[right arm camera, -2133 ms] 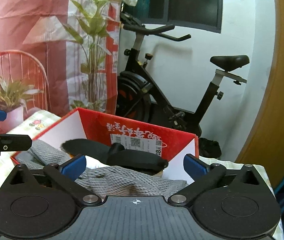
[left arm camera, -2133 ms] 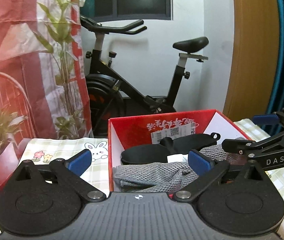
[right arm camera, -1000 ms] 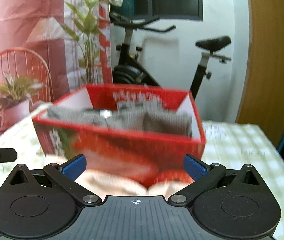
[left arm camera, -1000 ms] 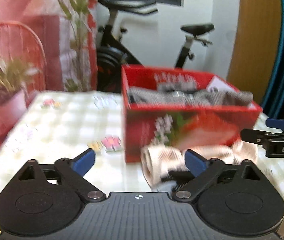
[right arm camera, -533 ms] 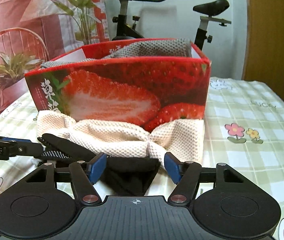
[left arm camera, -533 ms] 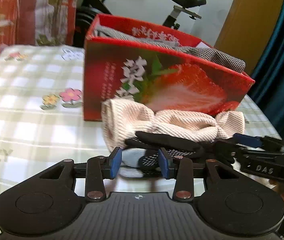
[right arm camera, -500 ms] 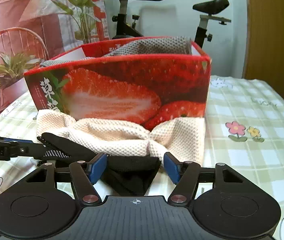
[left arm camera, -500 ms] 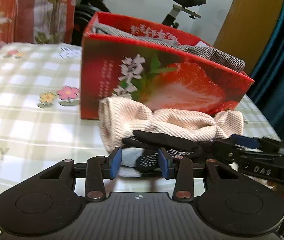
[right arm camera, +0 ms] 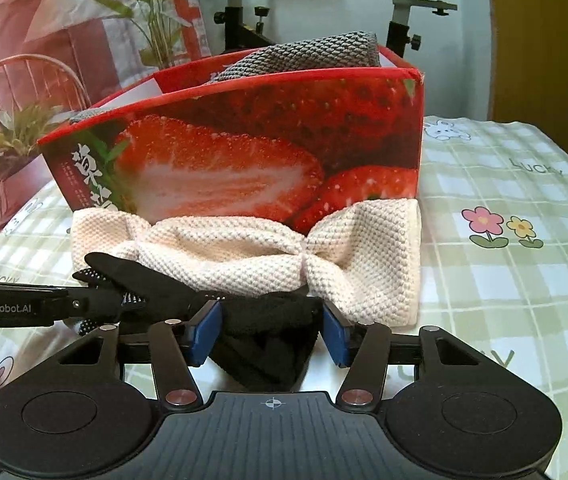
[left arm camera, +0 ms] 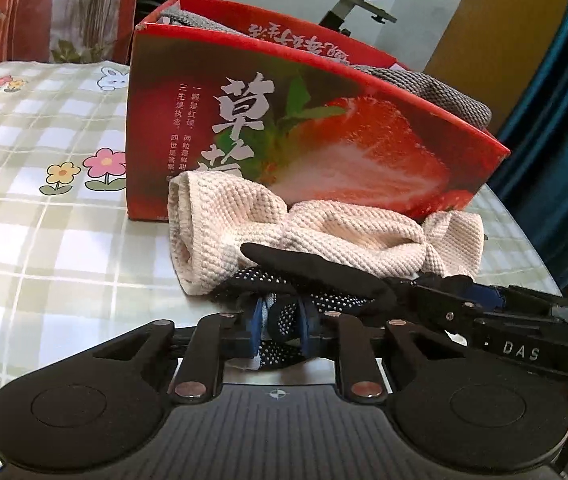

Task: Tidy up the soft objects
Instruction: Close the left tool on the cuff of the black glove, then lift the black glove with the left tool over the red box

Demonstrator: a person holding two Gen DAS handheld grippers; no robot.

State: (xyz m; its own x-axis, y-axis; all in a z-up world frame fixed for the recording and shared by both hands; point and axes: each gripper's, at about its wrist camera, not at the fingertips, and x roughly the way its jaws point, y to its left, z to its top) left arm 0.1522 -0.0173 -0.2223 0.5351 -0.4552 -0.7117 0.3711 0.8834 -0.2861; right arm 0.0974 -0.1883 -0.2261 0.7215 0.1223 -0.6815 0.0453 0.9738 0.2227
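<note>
A black glove point(left arm camera: 316, 272) lies on the table just in front of a cream towel point(left arm camera: 324, 236), low in the middle of both views. Its long axis runs across the frame, roughly side to side. In the left wrist view a smooth dark finger points toward the upper left, over a palm studded with small white grip dots. In the right wrist view the cuff end point(right arm camera: 267, 340) is a soft, fuzzy black knit, bunched into a wedge.

The left gripper point(left arm camera: 281, 330) has just been closing, and its blue pads point(left arm camera: 255, 330) now pinch the dotted fabric tightly. The right gripper point(right arm camera: 269, 330) has also just been closing; its blue pads point(right arm camera: 203, 332) press against both sides of the bunched cuff, held wider apart than the left pair.

The cream towel has a coarse waffle weave and is rolled into a long bundle lying sideways, pinched in at two places so its ends flare like bows. It rests against the front wall of a red cardboard box point(left arm camera: 324, 128) printed with a cut strawberry. A grey knitted cloth point(right arm camera: 316, 52) bulges over the box's rim. The tablecloth point(left arm camera: 43, 216) is glossy, green-and-white checked, with cartoon flowers and rabbits.
</note>
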